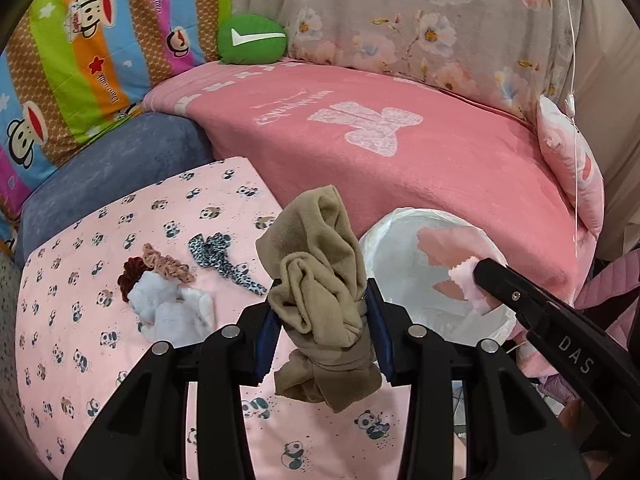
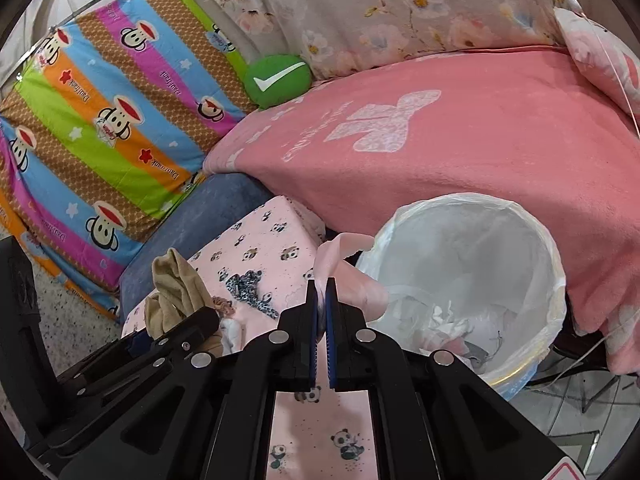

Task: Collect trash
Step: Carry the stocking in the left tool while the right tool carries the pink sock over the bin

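Left wrist view: left gripper (image 1: 324, 312) clamped on a bunched tan cloth (image 1: 320, 276), held up off the panda sheet (image 1: 80, 280), with the tail hanging below the jaws. Bin (image 1: 400, 240) sits just right of it, against the pink blanket (image 1: 440, 160).

Right gripper (image 2: 322, 292) pinched nearly closed on a thin pink scrap (image 2: 352, 264); the scrap drapes toward the bin rim (image 2: 556, 264), at the rim rather than clearly over the opening.

Risks, as judged:
- Pink scrap is light and held by an edge; released here it could fall outside the liner or cling to a pad.
- Tan cloth is bulky; its tail could snag the rim and tip the bin.
- Both grippers crowd the same opening; collision likely if they go together.

Left on the sheet: white wad (image 1: 168, 312), scrunchies (image 1: 156, 268), leopard tie (image 1: 224, 260), well left of the bin.
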Tool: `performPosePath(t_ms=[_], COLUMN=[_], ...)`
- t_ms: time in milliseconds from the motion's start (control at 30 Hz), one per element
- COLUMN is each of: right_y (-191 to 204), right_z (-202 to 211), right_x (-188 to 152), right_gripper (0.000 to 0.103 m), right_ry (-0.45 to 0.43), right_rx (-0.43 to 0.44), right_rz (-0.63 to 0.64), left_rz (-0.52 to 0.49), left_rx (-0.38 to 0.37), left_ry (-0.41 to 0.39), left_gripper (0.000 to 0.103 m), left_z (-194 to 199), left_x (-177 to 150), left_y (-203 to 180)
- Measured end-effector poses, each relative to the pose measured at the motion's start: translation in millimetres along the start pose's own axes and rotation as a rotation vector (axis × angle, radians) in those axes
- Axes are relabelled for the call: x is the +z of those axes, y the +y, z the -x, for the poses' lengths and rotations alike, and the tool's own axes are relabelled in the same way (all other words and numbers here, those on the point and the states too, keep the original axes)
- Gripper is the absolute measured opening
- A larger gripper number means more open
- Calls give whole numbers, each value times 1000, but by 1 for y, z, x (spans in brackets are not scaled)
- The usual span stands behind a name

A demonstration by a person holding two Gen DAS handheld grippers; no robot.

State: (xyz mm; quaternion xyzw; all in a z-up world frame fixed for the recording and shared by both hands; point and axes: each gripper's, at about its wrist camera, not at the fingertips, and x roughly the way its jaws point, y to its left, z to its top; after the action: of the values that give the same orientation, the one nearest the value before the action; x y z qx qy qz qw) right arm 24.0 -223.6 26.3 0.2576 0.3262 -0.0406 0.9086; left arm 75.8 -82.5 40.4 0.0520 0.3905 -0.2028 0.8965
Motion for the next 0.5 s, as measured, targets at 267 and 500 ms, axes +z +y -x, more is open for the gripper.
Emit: performPosePath(t_ms=[267, 500], right_y=[-51, -81], right_z=[8, 6], right_x=[4, 6], right_gripper=[5, 5], right_ry=[-17, -16], right_rx=[-50, -79], right_rz=[-78, -122], left_rz=[-71, -102], left_rx=[-64, -119], left_ry=[8, 22], left_gripper=[39, 39], left_z=[-14, -31], left_x=[7, 14], left_y=[-39, -66])
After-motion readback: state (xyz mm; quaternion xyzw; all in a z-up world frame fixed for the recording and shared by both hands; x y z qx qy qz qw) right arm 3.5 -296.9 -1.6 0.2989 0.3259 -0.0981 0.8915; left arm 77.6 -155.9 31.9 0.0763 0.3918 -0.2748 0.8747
